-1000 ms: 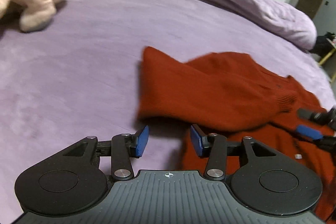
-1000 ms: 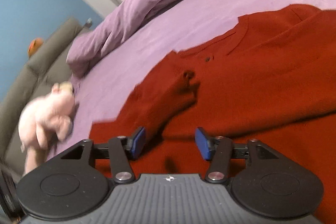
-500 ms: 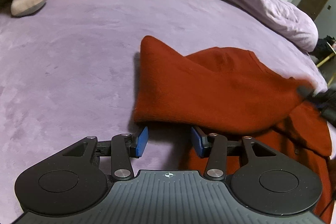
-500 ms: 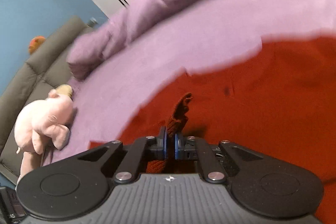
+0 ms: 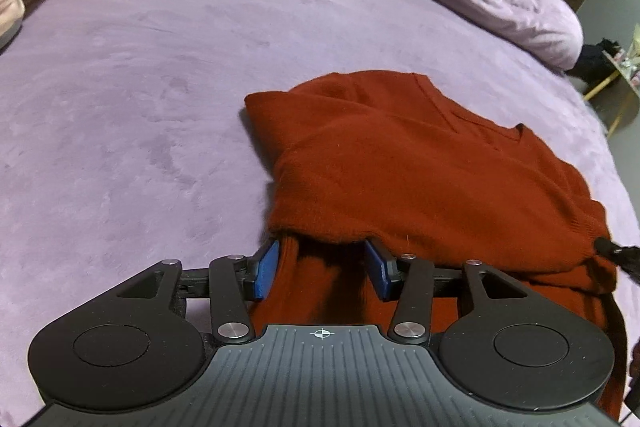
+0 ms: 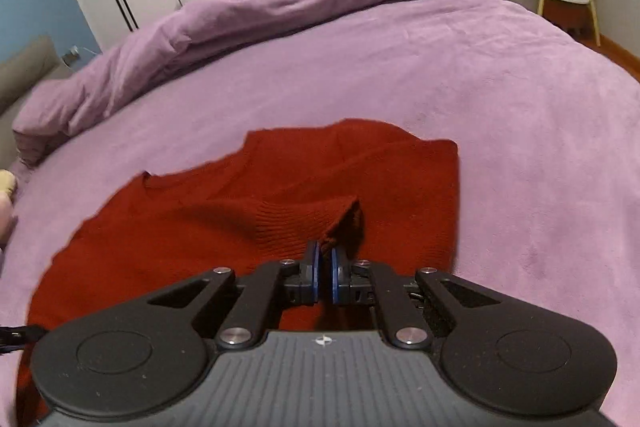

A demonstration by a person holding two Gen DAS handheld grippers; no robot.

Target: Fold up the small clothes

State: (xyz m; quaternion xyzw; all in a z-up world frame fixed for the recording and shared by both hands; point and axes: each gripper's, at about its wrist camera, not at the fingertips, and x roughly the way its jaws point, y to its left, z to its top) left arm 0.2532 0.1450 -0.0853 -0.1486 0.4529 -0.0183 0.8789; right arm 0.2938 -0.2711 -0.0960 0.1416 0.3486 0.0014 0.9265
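Left wrist view: the red sweater [image 5: 420, 167] lies on the purple bed [image 5: 140, 87], one sleeve drawn across its body. The left tongs [image 5: 322, 269] stand spread, fabric between them, unpressed.

Right wrist view: the right tongs [image 6: 324, 275] pinch the sleeve cuff [image 6: 312, 223]. This looks like the sleeve-folding step; next, lay the cuff flat and let go.

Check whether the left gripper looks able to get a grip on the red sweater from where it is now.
Probably yes. The left gripper stands open right at the near edge of the red sweater, with cloth already between its fingers and nothing in the way. The right gripper is shut on the ribbed cuff, off to the side.
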